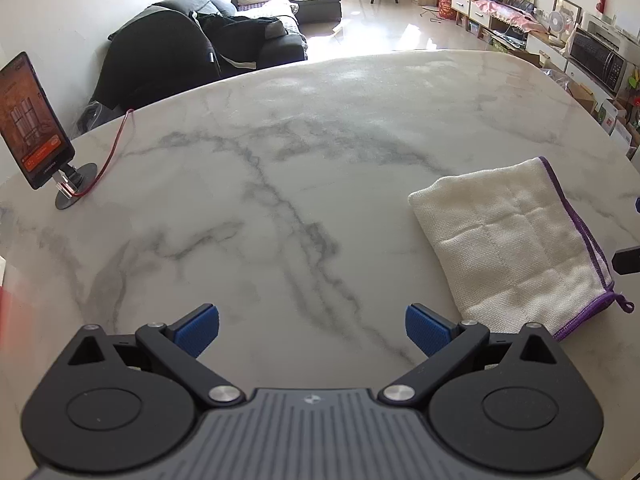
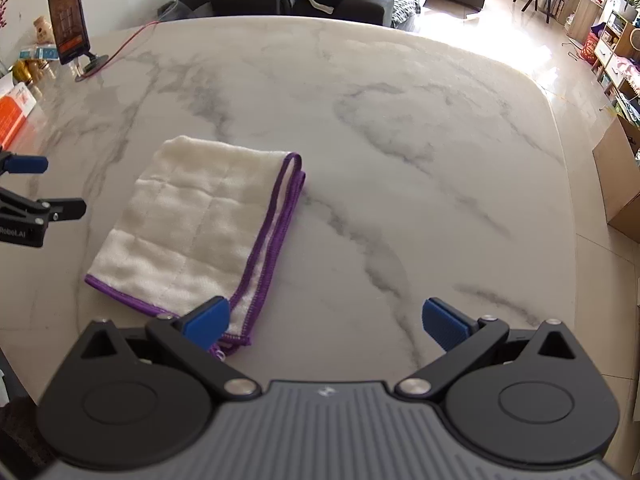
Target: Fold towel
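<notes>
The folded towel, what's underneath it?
The towel lies flat on the marble table, folded into layers that show at its purple-trimmed edge. Whatever lies between the layers, and the tabletop right beneath, is covered. Nothing sits on top.

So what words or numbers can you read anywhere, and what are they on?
"RobeLAI", or close to it, part cut off by the frame edge: on the black body of the left gripper, seen from the right wrist.
Phone screen: text too small to read.
Orange box: print too blurred.
Small logos on both gripper bodies: not readable.
</notes>
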The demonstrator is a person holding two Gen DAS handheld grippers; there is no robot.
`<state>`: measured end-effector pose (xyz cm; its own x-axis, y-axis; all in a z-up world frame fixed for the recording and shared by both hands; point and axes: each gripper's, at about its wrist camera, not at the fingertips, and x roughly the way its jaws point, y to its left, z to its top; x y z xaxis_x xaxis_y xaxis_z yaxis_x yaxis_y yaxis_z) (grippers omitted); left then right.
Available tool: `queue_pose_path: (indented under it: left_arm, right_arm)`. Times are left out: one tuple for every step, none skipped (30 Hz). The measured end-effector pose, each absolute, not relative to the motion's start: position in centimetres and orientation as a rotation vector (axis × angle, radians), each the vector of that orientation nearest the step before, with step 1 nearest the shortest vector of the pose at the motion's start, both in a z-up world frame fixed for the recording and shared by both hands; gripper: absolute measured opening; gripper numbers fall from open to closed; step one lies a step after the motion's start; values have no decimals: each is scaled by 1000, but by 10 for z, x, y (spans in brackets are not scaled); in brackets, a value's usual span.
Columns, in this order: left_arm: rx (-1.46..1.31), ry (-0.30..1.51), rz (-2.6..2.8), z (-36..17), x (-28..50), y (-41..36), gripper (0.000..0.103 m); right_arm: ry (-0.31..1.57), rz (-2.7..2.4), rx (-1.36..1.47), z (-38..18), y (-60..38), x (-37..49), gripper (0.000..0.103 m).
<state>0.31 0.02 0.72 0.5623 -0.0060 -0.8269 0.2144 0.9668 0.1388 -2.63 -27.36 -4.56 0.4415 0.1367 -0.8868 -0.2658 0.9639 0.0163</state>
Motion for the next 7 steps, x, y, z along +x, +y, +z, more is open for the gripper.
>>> queue_pose_path:
  left_arm:
    - [234, 967, -126, 7, 4, 1, 100]
    - [235, 966, -123, 6, 5, 2, 100]
    - [238, 967, -122, 5, 7, 3, 100]
    - [240, 968, -122, 5, 9, 4, 100]
    - [243, 964, -117, 4, 13, 5, 100]
    - [245, 951, -101, 2, 21, 8, 100]
    - [247, 939, -86, 1, 29, 10, 100]
  right_arm:
    - [1085, 247, -132, -46, -274, -25, 103]
    - [1085, 244, -133, -47, -275, -24, 103]
    - [1084, 239, -135, -47, -276, -23, 103]
    - [1081, 233, -138, -48, -277, -21, 103]
    - [1076, 225, -142, -49, -277, -19, 103]
    - [1064, 209, -149, -50, -278, -15, 103]
    - [1051, 191, -157, -51, -279, -11, 103]
